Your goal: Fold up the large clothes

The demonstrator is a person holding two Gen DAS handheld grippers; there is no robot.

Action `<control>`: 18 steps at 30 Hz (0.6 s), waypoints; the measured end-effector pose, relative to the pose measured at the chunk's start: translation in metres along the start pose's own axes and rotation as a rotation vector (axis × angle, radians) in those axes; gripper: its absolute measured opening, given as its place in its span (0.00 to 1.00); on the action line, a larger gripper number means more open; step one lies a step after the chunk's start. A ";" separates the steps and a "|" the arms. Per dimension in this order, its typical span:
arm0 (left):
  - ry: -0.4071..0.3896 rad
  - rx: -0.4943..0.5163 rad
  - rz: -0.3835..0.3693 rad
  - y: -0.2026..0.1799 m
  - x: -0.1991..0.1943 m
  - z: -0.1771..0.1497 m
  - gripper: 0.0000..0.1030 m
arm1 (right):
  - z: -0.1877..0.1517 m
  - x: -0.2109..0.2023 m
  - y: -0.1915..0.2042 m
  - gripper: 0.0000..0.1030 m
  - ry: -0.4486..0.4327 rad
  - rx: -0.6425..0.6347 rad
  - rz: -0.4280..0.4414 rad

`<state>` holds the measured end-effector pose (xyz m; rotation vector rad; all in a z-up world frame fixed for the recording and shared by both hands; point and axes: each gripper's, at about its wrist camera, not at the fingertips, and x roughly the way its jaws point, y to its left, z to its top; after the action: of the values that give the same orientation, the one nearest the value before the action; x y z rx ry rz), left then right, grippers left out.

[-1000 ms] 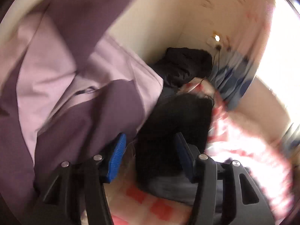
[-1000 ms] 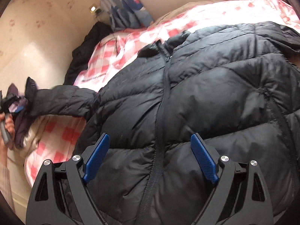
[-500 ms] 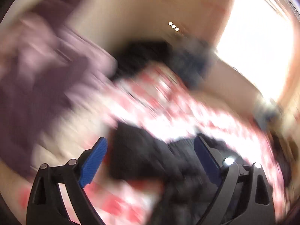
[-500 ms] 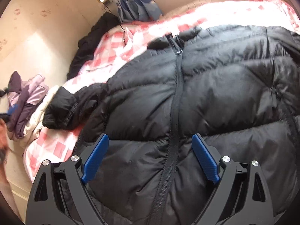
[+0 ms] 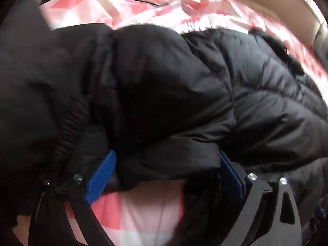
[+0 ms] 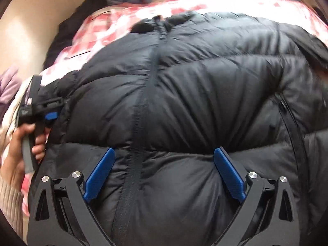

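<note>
A black puffer jacket (image 6: pixel 205 92) lies front-up on the bed, its zipper (image 6: pixel 143 102) running up the middle. My right gripper (image 6: pixel 164 149) sits low over the jacket's lower front. Its jaws are opening, with quilted fabric bulging between the blue pads but nothing pinched. My left gripper (image 5: pixel 167 153) stands wide around the jacket (image 5: pixel 184 82) at its folded-in sleeve. The ribbed cuff (image 5: pixel 65 135) lies to its left. In the right wrist view the left gripper (image 6: pixel 44 110) is at the jacket's left edge, held by a hand (image 6: pixel 26 139).
The bed carries a pink and white checked sheet (image 5: pixel 143 6), also seen around the jacket as the sheet (image 6: pixel 102 32). A purple garment (image 6: pixel 8 86) lies at the bed's left edge. Dark clothes (image 6: pixel 82 10) are heaped by the beige wall (image 6: pixel 26 30).
My left gripper left the purple garment, swung down to the black jacket's sleeve, and its jaws widened. The sleeve now lies folded in against the jacket. The right gripper opened slightly wider.
</note>
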<state>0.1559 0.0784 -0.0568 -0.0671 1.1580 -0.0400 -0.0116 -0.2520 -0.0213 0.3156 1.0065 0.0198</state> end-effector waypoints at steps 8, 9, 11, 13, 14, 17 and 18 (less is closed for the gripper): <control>-0.096 0.075 -0.152 -0.009 -0.113 -0.092 0.89 | 0.008 -0.088 -0.051 0.91 -0.223 0.065 0.144; -0.085 0.084 -0.190 -0.003 -0.125 -0.108 0.89 | 0.003 -0.104 -0.066 0.91 -0.234 0.085 0.163; -0.054 0.104 -0.258 0.010 -0.147 -0.145 0.90 | -0.018 -0.141 -0.103 0.93 -0.260 0.133 0.143; -0.016 0.099 -0.303 0.030 -0.161 -0.177 0.90 | -0.042 -0.171 -0.145 0.93 -0.238 0.166 0.073; 0.004 0.080 -0.325 0.041 -0.159 -0.181 0.91 | -0.048 -0.182 -0.160 0.93 -0.228 0.191 0.042; 0.077 -0.008 -0.387 0.064 -0.148 -0.205 0.91 | -0.078 -0.199 -0.214 0.93 -0.144 0.311 0.044; 0.097 -0.029 -0.407 0.067 -0.144 -0.209 0.91 | -0.087 -0.201 -0.226 0.93 -0.116 0.342 0.054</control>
<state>-0.0939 0.1475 -0.0136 -0.3287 1.2270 -0.3899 -0.2212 -0.4779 0.0409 0.6494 0.8843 -0.1213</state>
